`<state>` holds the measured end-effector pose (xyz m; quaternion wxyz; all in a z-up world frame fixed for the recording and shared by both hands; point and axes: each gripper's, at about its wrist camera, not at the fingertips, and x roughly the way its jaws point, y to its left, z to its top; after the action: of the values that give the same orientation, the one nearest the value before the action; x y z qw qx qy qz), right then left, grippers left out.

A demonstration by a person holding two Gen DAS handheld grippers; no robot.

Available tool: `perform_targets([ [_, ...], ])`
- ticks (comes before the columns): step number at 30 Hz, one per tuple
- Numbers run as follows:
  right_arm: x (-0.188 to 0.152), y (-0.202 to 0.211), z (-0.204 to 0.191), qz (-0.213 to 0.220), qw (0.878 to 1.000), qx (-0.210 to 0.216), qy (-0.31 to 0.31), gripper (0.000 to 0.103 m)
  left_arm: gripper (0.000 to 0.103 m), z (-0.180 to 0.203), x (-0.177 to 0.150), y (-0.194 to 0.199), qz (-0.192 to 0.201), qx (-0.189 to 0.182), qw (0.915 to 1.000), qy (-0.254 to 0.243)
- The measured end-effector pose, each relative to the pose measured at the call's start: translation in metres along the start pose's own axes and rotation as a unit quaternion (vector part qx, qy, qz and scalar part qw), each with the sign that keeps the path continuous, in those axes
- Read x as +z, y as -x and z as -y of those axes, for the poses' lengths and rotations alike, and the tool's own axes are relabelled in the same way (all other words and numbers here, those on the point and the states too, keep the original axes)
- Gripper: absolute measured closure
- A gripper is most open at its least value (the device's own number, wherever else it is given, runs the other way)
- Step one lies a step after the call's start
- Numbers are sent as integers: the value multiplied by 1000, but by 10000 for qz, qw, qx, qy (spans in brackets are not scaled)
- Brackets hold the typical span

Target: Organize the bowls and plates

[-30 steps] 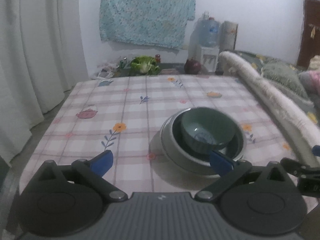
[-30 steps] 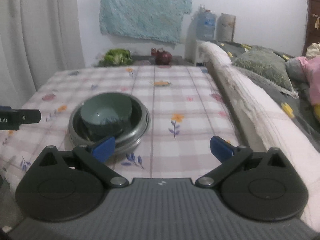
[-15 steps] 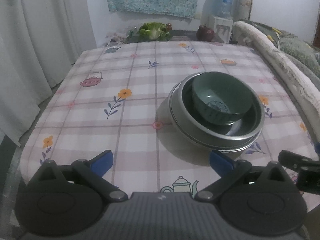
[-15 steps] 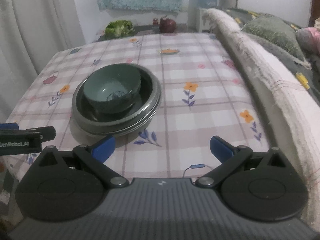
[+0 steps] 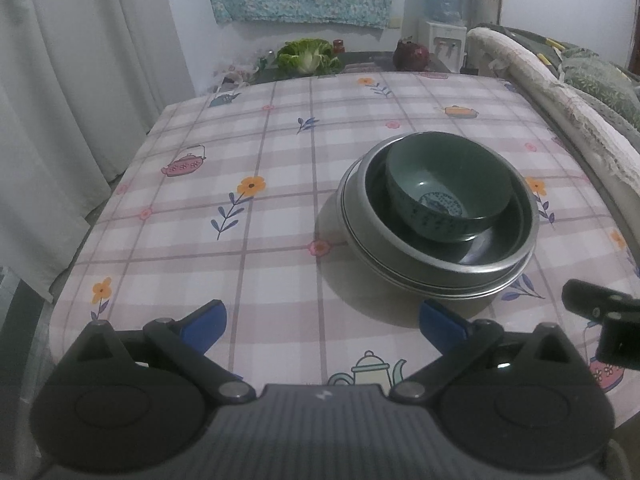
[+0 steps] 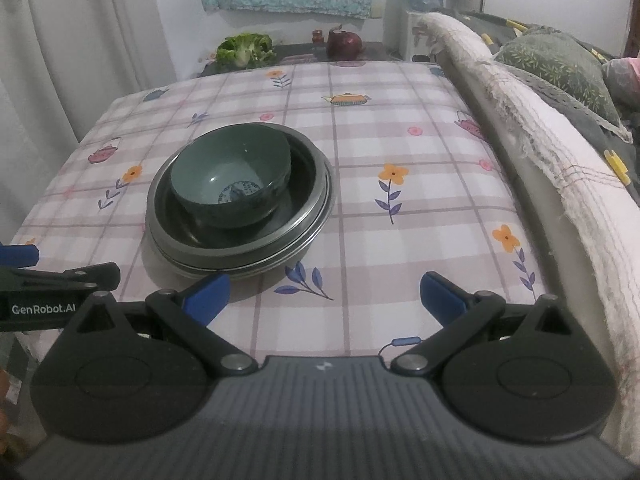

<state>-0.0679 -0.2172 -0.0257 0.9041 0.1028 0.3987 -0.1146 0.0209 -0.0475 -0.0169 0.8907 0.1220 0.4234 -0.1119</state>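
Nearest in each wrist view are the tools themselves: the left gripper [image 5: 322,320] hangs over the near edge of the table with its blue-padded jaws spread wide and nothing between them, and the right gripper [image 6: 324,294] hovers beside it, likewise spread and empty, over the near right part of the checked tablecloth [image 6: 400,232]. Just beyond them, a little in from the near edge and toward the middle of the table, sits the stack: two or three shallow metal plates [image 5: 436,276] nested one on another, with a dark green bowl [image 5: 448,190] standing upright inside the top one, set toward its far side and not centred. The bowl looks like glazed ceramic, so probably fairly heavy for its size, rigid, smooth and breakable; the pads would likely slip on its curved wall, and the sounder hold seems to be over the rim, one finger inside and one outside. The plates look thin, light and stiff, with narrow rolled rims lying close together, so pinching only the top rim may be fiddly, and a lift could drag its neighbour along. Further back the cloth is bare to the far edge, and beyond that lie a leafy cabbage [image 5: 308,56], a dark red teapot [image 5: 410,55] and a water dispenser [image 5: 442,12] against the wall.
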Motion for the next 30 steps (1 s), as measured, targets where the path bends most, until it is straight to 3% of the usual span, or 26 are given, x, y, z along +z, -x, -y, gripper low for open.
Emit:
perform_targets([
  [30,-1,-1,-2,-81,10000,-1,25,1,0,3,-1,-1,-120,-121,9999,-29],
])
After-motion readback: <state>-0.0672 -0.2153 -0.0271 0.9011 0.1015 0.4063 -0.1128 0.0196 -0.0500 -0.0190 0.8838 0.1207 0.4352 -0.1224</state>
